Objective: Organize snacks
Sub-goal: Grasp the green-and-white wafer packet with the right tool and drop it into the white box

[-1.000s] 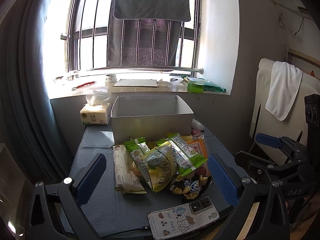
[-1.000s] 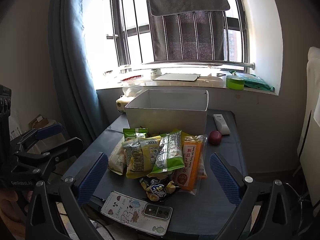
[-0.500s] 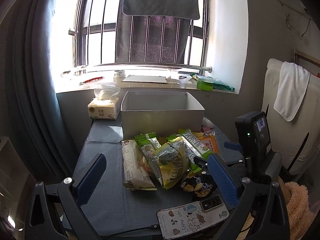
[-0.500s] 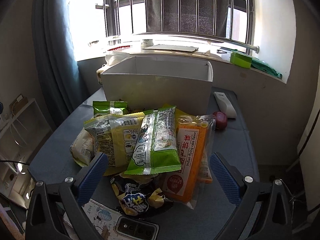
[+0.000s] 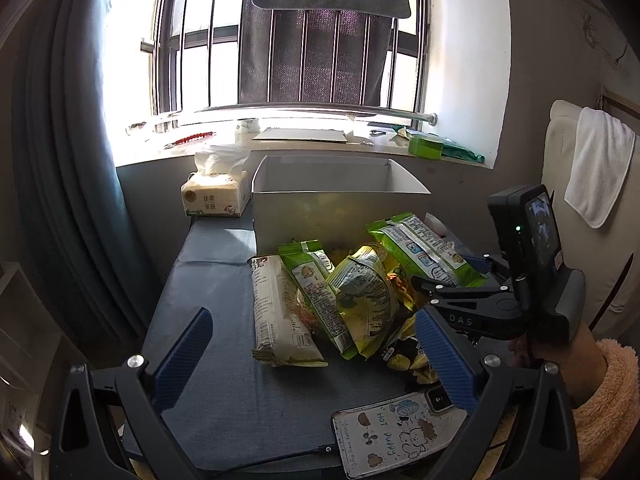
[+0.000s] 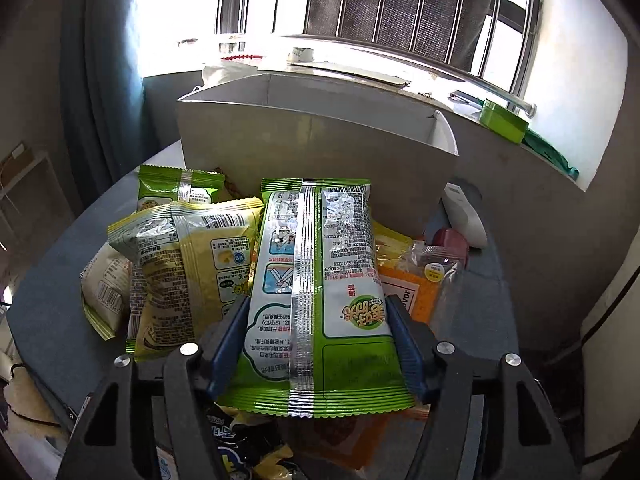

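A pile of snack packets lies on the blue-grey table in front of an open white box [image 5: 340,200] [image 6: 312,144]. My right gripper [image 6: 316,320] is closed around a green packet [image 6: 320,280], a pad on each side; it also shows in the left wrist view [image 5: 420,248], with the right gripper [image 5: 472,300] beside it. A yellow-green bag [image 6: 188,264] [image 5: 360,292], a beige packet [image 5: 276,312], another green packet [image 5: 312,276] and an orange packet [image 6: 404,292] lie around it. My left gripper [image 5: 316,360] is open and empty, held back over the table's near part.
A phone [image 5: 396,428] with a cartoon case lies at the table's near edge. A tissue pack [image 5: 214,196] stands left of the box. A white remote [image 6: 462,216] and a red round object [image 6: 450,240] lie to the right. A curtain hangs left; a white chair stands right.
My right gripper moved forward into the pile and closed around the green packet. The left gripper shifted slightly and stayed open.
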A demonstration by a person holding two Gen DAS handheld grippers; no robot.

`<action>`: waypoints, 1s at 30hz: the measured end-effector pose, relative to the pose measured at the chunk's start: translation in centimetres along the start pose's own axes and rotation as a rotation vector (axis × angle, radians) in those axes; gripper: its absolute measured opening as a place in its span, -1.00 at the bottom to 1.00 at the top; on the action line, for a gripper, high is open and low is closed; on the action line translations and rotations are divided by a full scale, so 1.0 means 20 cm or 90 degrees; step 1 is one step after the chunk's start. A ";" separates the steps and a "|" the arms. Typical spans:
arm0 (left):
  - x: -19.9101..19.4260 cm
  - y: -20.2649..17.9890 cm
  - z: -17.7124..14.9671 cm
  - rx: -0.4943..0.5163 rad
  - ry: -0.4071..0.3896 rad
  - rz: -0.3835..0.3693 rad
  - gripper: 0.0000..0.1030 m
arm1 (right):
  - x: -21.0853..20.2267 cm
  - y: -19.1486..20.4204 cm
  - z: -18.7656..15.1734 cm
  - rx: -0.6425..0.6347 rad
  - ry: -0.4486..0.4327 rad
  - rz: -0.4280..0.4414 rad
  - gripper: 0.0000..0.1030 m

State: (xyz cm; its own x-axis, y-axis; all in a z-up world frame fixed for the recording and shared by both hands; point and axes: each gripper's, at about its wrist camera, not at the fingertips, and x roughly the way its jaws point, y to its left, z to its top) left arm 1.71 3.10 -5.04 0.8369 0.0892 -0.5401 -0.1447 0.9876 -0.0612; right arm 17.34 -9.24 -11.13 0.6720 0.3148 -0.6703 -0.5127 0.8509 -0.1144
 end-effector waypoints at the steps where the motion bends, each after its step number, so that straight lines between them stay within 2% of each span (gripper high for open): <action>1: 0.02 0.00 0.00 -0.002 0.001 -0.003 1.00 | -0.04 -0.01 0.01 0.009 -0.007 0.003 0.38; 6: 0.18 -0.05 0.00 0.012 0.021 -0.035 1.00 | -0.23 -0.05 0.00 0.027 -0.051 0.018 0.38; 10: 0.39 -0.12 0.03 0.061 0.043 -0.038 1.00 | -0.36 -0.08 -0.03 0.042 -0.078 0.033 0.39; 12: 0.50 -0.14 0.06 0.080 0.070 -0.036 1.00 | -0.41 -0.10 -0.06 0.053 -0.086 0.041 0.39; 15: 0.64 -0.17 0.10 0.096 0.099 -0.073 1.00 | -0.46 -0.16 -0.09 0.078 -0.091 0.045 0.39; 20: 0.83 -0.23 0.10 0.135 0.166 -0.068 0.97 | -0.48 -0.23 -0.12 0.110 -0.089 0.057 0.39; 21: 0.85 -0.24 0.08 0.137 0.176 -0.076 0.75 | -0.47 -0.23 -0.13 0.111 -0.086 0.057 0.40; 22: 0.85 -0.25 0.08 0.137 0.179 -0.092 0.30 | -0.47 -0.24 -0.13 0.112 -0.086 0.057 0.40; 23: 0.86 -0.25 0.07 0.132 0.189 -0.118 0.08 | -0.46 -0.24 -0.14 0.111 -0.084 0.055 0.40; 25: 0.85 -0.27 0.05 0.134 0.187 -0.112 -0.16 | -0.43 -0.25 -0.14 0.113 -0.074 0.055 0.40; 29: 0.74 -0.23 0.07 0.112 0.133 -0.120 -0.27 | -0.42 -0.27 -0.15 0.119 -0.076 0.066 0.40; 30: 0.69 -0.20 0.08 0.092 0.125 -0.141 -0.27 | -0.42 -0.27 -0.15 0.120 -0.078 0.065 0.40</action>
State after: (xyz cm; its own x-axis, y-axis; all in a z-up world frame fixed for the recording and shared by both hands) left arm 14.70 0.63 -10.82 0.7199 -0.1425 -0.6793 0.1175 0.9896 -0.0831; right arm 12.91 -17.73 -6.99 0.6874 0.4416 -0.5766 -0.4798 0.8721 0.0958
